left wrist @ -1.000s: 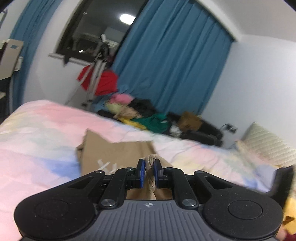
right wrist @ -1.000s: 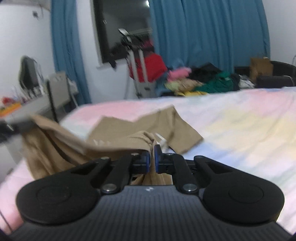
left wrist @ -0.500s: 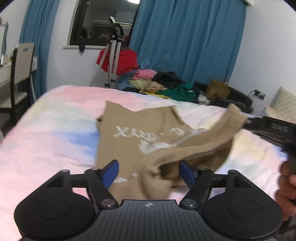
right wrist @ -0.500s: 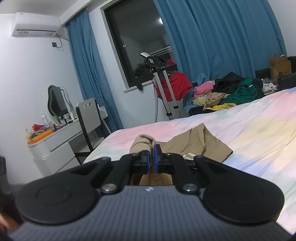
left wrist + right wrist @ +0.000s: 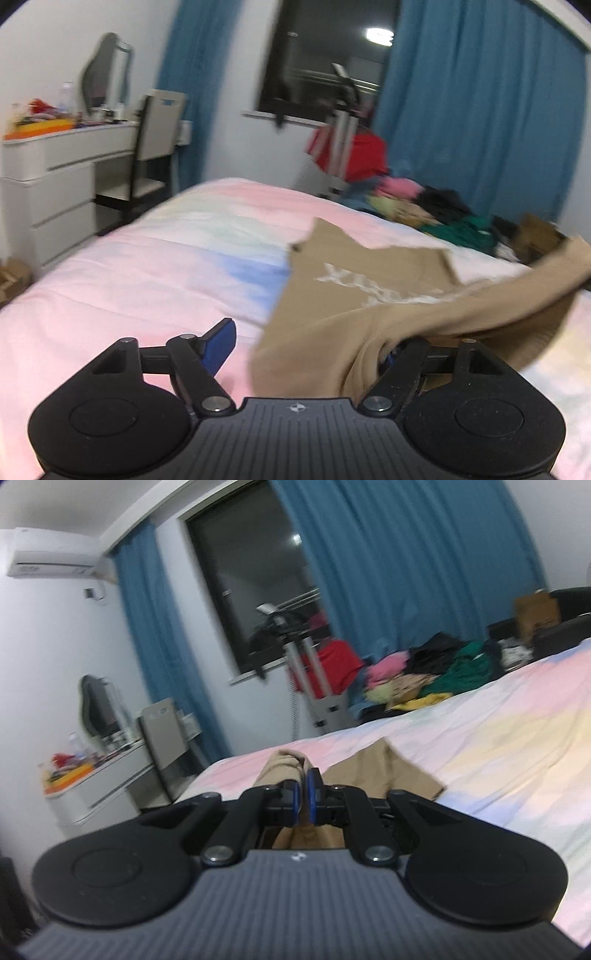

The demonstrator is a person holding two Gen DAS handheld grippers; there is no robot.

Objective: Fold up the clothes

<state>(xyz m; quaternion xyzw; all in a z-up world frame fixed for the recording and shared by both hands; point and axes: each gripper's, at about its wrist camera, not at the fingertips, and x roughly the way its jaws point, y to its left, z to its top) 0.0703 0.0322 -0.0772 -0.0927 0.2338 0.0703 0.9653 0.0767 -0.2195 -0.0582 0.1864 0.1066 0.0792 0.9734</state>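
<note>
A tan sweater with white lettering (image 5: 369,291) lies on the pastel bedspread (image 5: 155,266). My left gripper (image 5: 306,350) is open, just above the bed at the sweater's near left edge; a fold of the sweater drapes over its right finger and hides the pad. My right gripper (image 5: 303,798) is shut on a bunched tan edge of the sweater (image 5: 286,766) and holds it lifted above the bed (image 5: 509,738). In the left wrist view that lifted part stretches up to the right (image 5: 546,273).
A white dresser (image 5: 51,184) and a chair (image 5: 155,147) stand left of the bed. A pile of coloured clothes (image 5: 424,679) and a metal stand with a red garment (image 5: 347,147) lie beyond the far edge, before blue curtains (image 5: 406,561).
My left gripper opened and let go of the sweater, then swung left so the dresser came into view. My right gripper stayed shut on the sweater and lifted it.
</note>
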